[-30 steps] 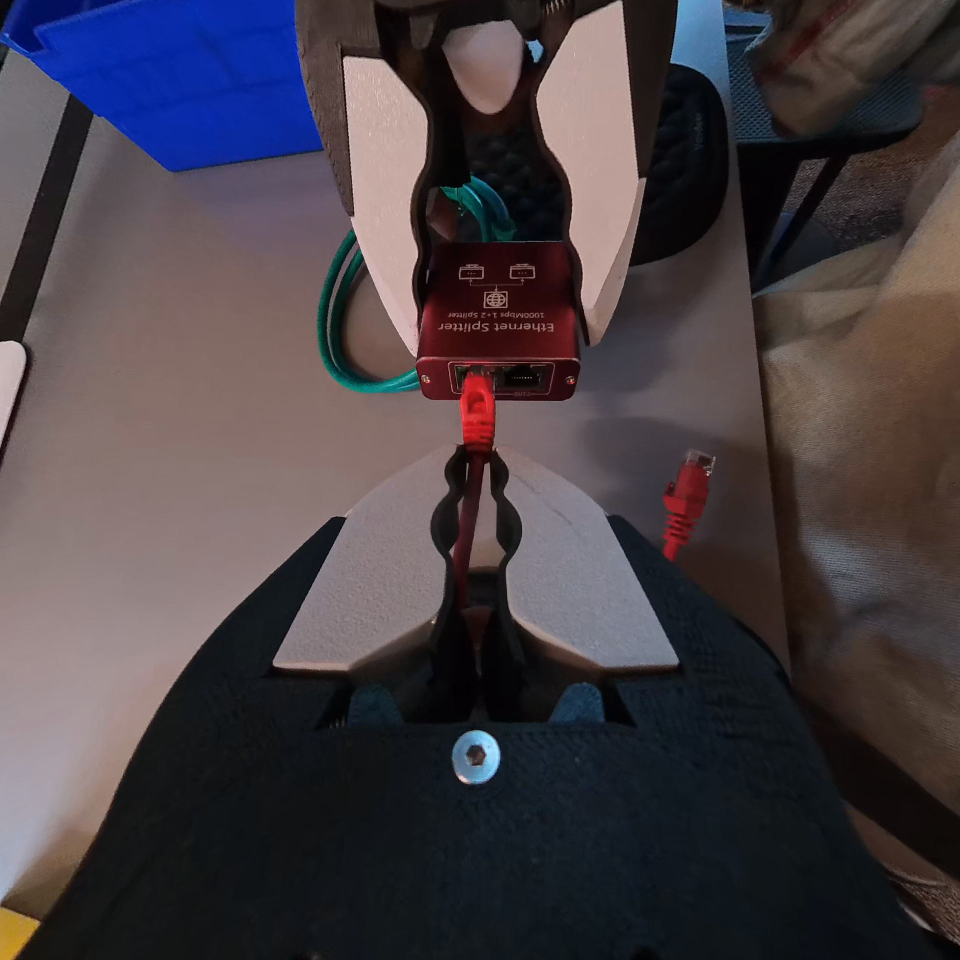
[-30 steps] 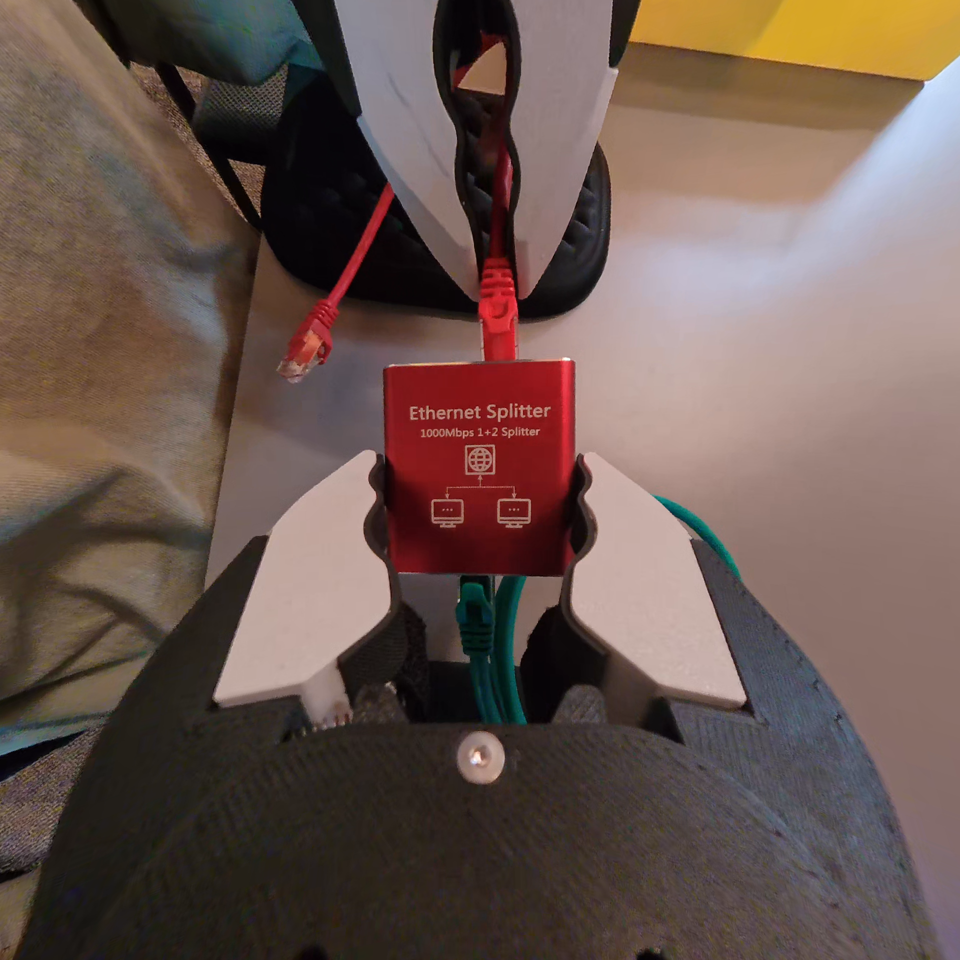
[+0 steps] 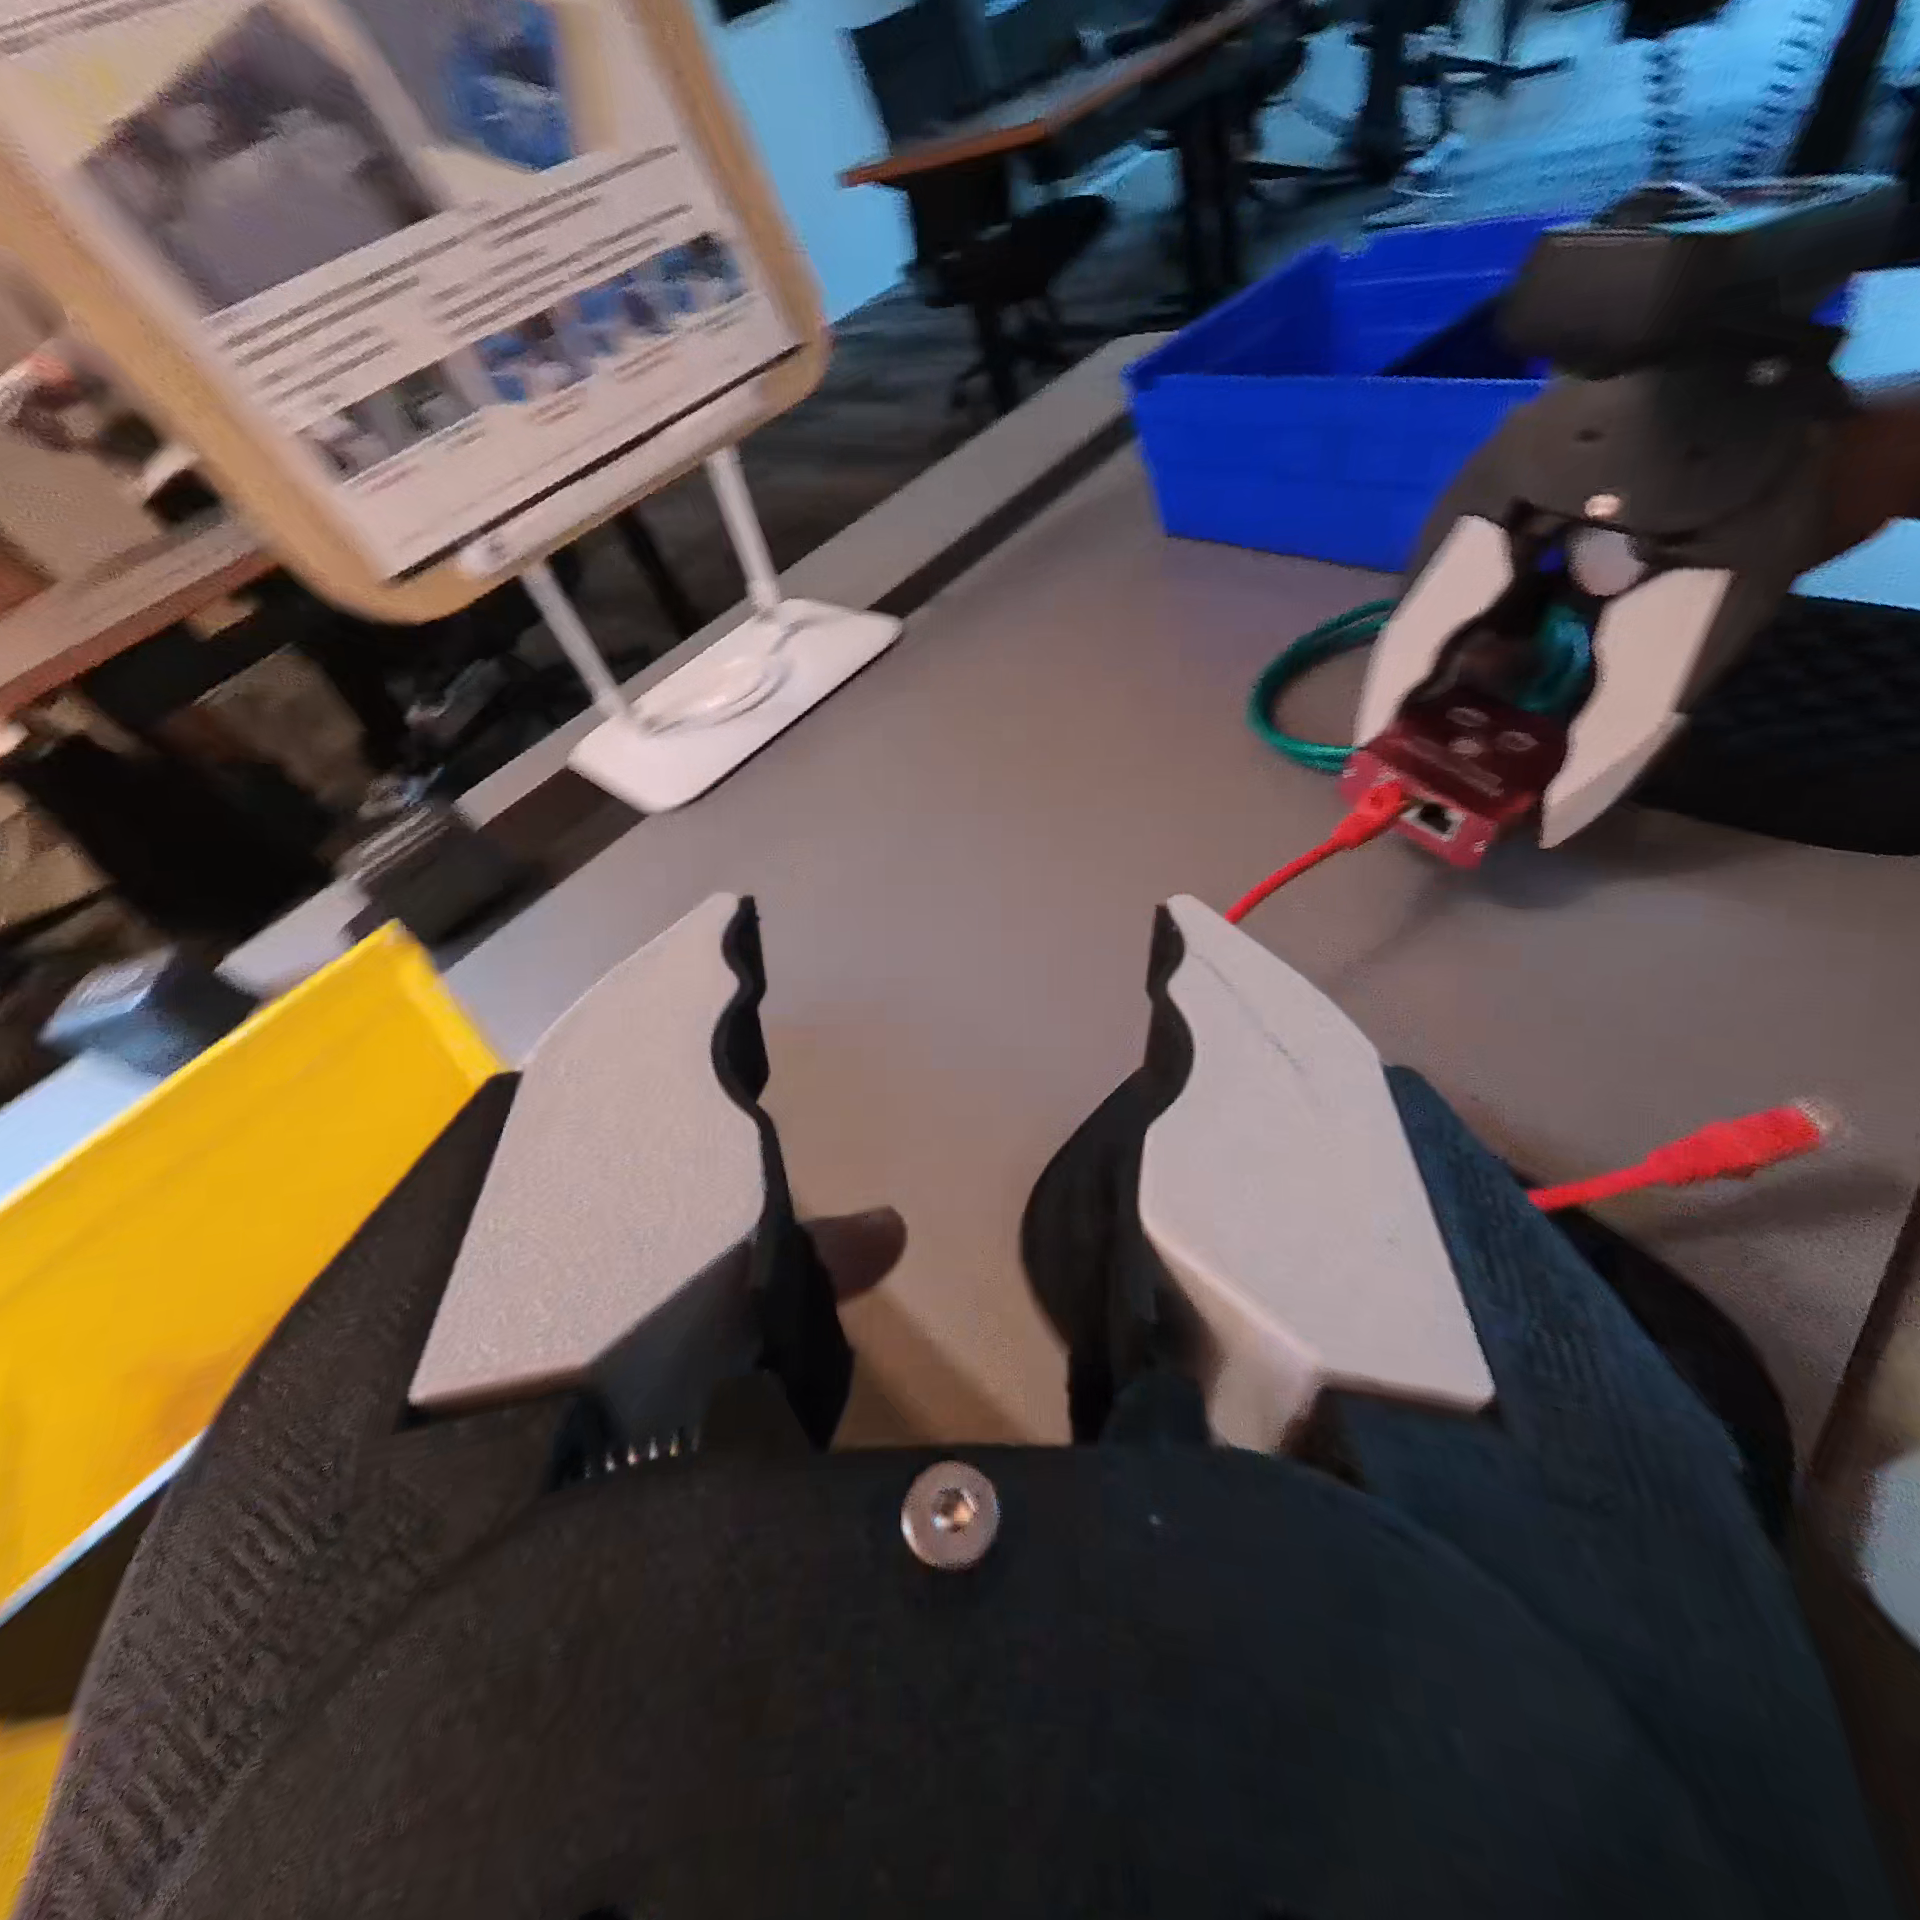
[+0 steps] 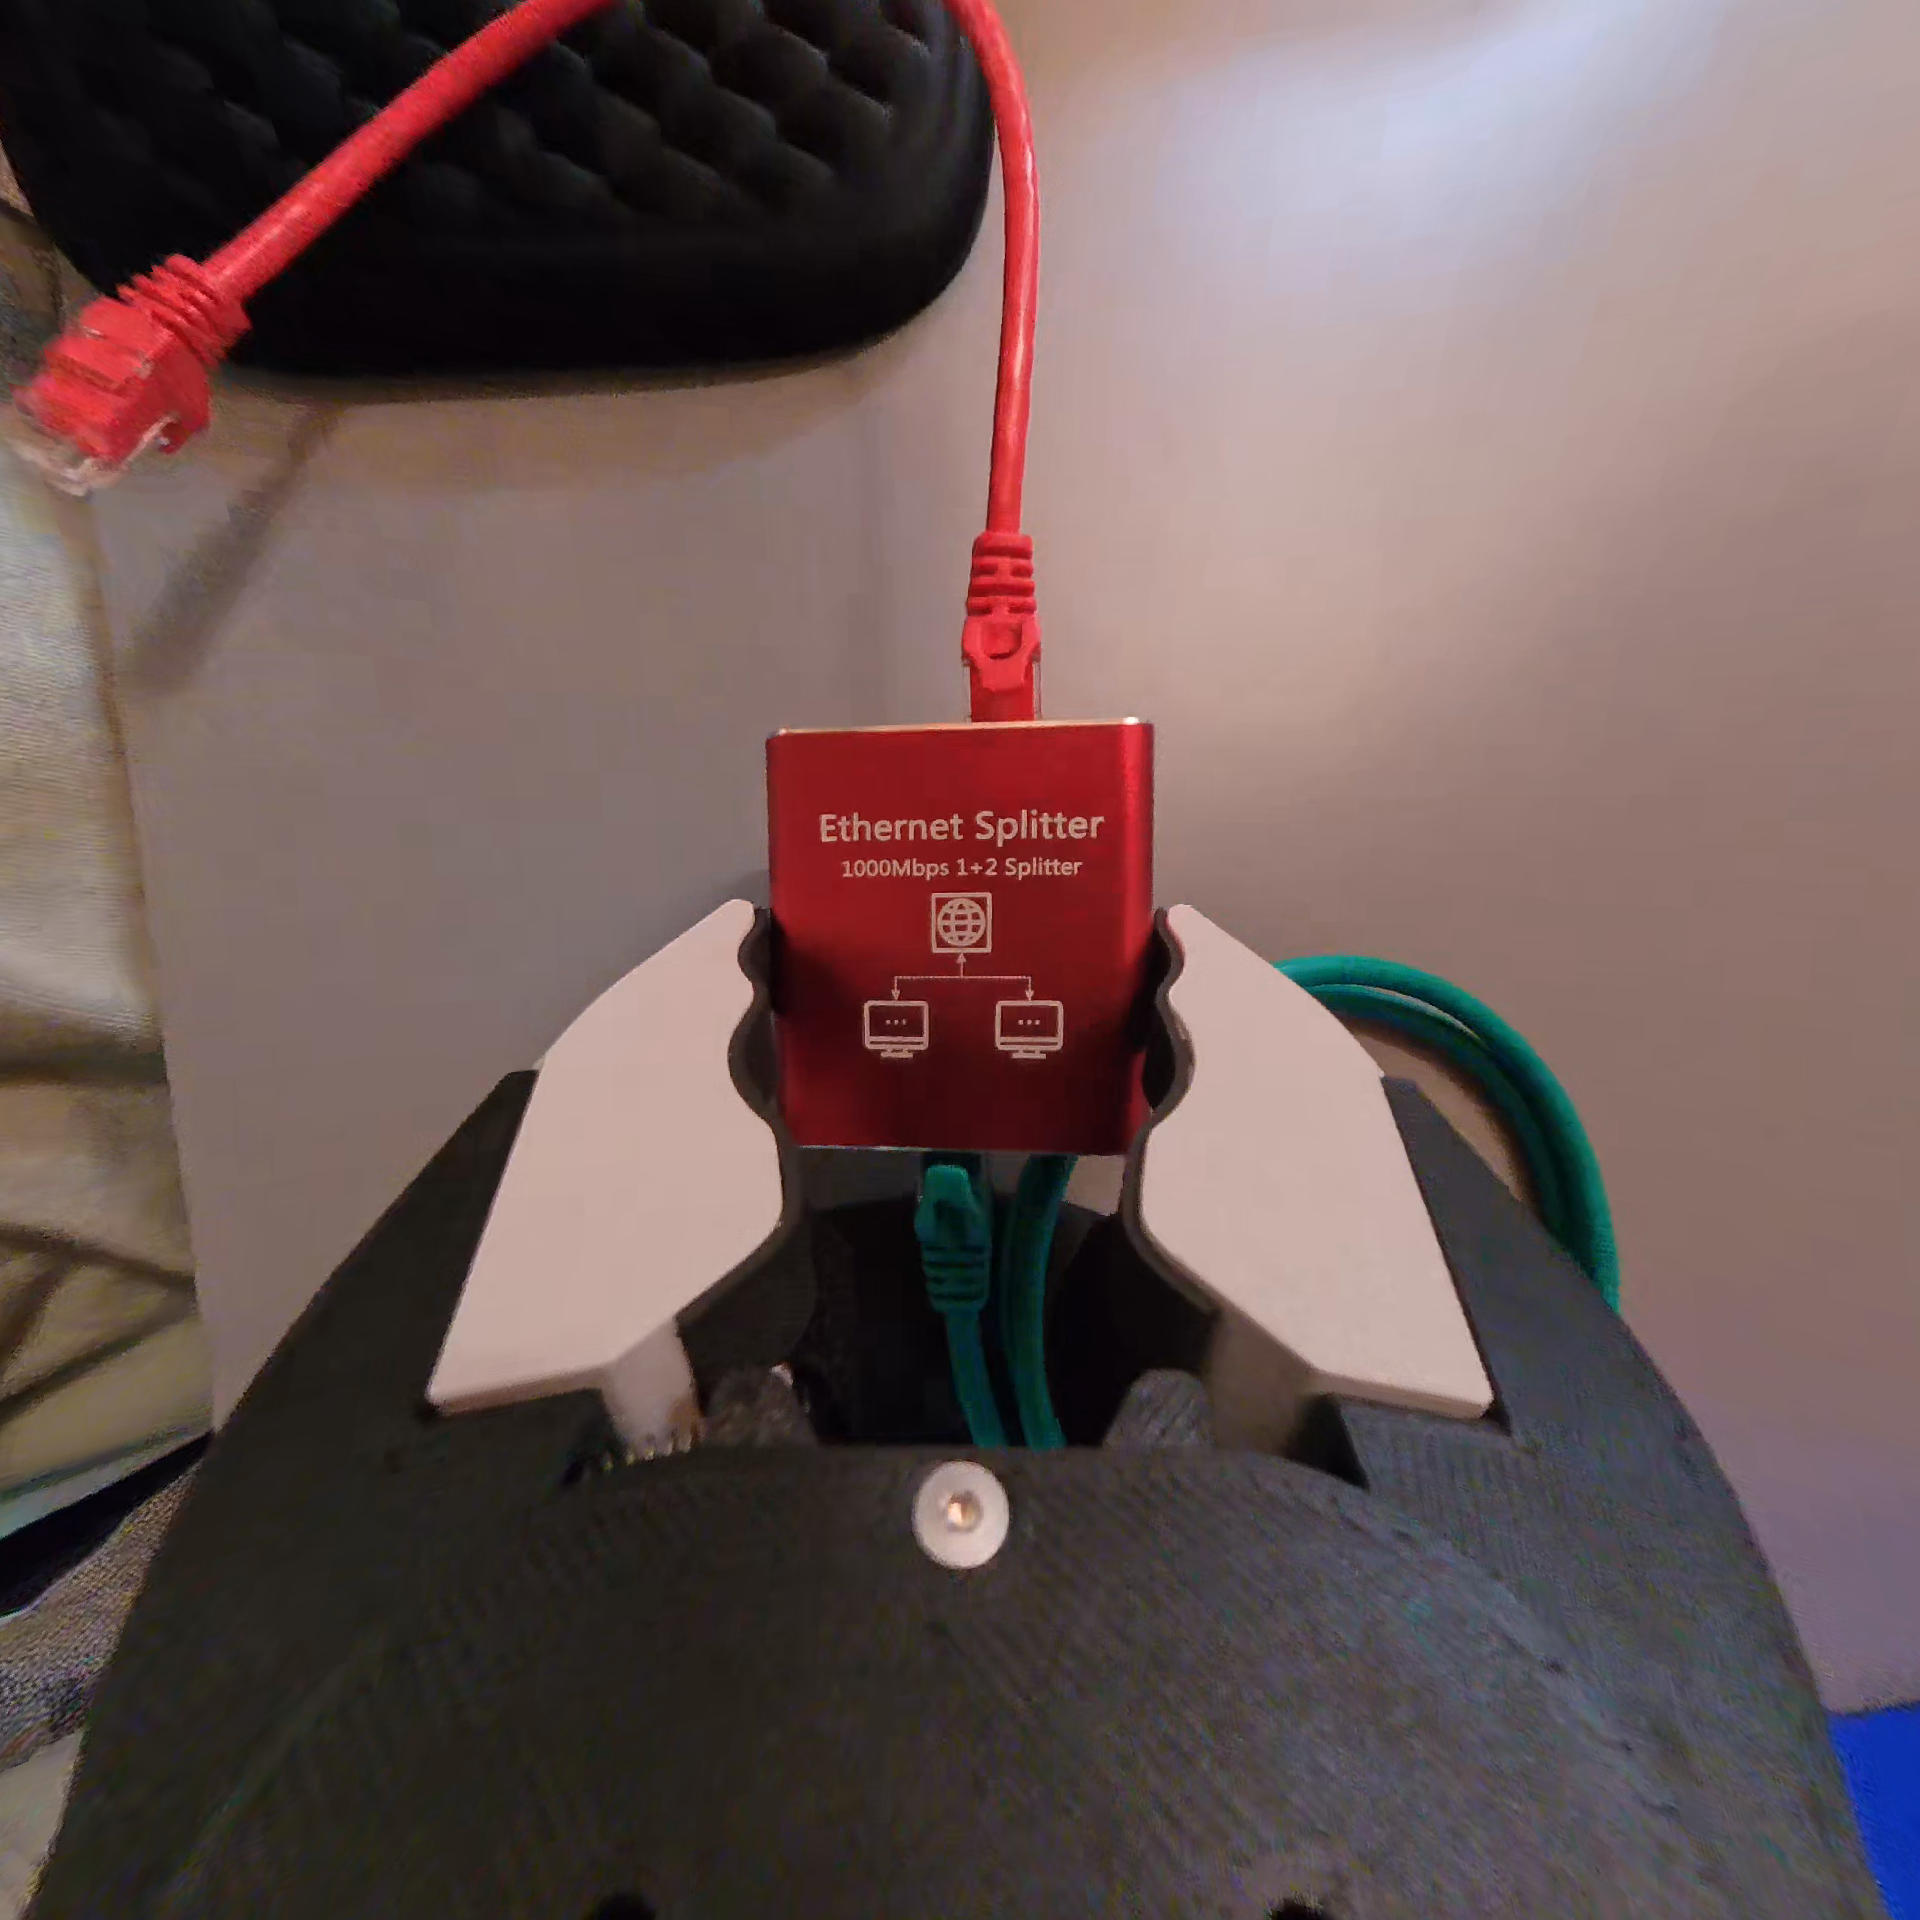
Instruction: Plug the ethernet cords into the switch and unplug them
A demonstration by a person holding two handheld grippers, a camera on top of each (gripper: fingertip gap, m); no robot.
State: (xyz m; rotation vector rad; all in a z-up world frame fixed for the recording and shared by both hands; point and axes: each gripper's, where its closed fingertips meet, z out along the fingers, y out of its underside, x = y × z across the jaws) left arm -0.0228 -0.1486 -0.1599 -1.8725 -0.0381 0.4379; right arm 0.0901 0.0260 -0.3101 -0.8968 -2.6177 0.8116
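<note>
A small red switch box (image 4: 961, 940) sits on the grey table, held by its two sides in my right gripper (image 4: 961, 935). A red cord's plug (image 4: 1000, 634) is seated in a port on the box's far side. A green cord's plug (image 4: 951, 1226) is in the near side, between my fingers. The red cord's other plug (image 4: 109, 379) lies loose at the left. In the left wrist view my left gripper (image 3: 951, 930) is open and empty, pulled back from the box (image 3: 1439, 779). The right gripper (image 3: 1538, 727) shows there, far right, with the plugged red cord (image 3: 1309, 857) and the loose red plug (image 3: 1745, 1143).
A blue bin (image 3: 1320, 416) stands at the table's far side. A yellow bin (image 3: 208, 1174) is near left. A framed sign on a white stand (image 3: 727, 691) sits at the table's left edge. A black padded mat (image 4: 520, 177) lies beyond the box. Coiled green cable (image 3: 1294, 681) lies beside the box.
My left gripper has let go of the red cord, opened, and swung back and to the left, away from the box. The red plug stays in the port. The right gripper still holds the box.
</note>
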